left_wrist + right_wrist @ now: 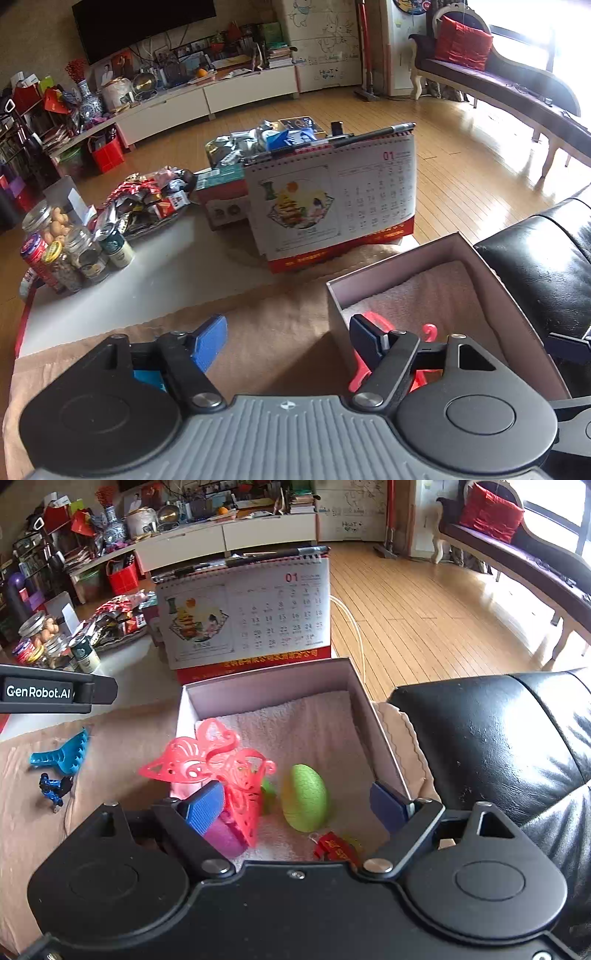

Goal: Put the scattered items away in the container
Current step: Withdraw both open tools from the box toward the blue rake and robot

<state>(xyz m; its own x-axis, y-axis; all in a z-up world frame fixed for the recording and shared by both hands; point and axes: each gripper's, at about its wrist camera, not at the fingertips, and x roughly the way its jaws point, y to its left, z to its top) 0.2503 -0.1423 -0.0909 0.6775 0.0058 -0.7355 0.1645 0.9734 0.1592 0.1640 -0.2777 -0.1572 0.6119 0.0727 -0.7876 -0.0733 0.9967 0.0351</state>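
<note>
The container is a white-walled box (258,686) lined with a pale towel. In it lie a red filigree butterfly (207,760), a green egg (304,797), a magenta piece (223,836) and a small red charm (334,849). My right gripper (295,805) hovers open over the box's near end, pads clear of the egg below. On the cloth to the left lie a blue toy rake (64,755) and a small blue-black figure (55,788). My left gripper (290,339) is open and empty above the box's (399,266) left wall, with the butterfly (428,330) partly behind its right finger.
A desk calendar (332,199) stands just beyond the box. Jars and cans (74,247) and a heap of snack packets (147,199) crowd the table's far left. A black leather sofa (535,266) borders the box on the right. A beige cloth (277,325) covers the near table.
</note>
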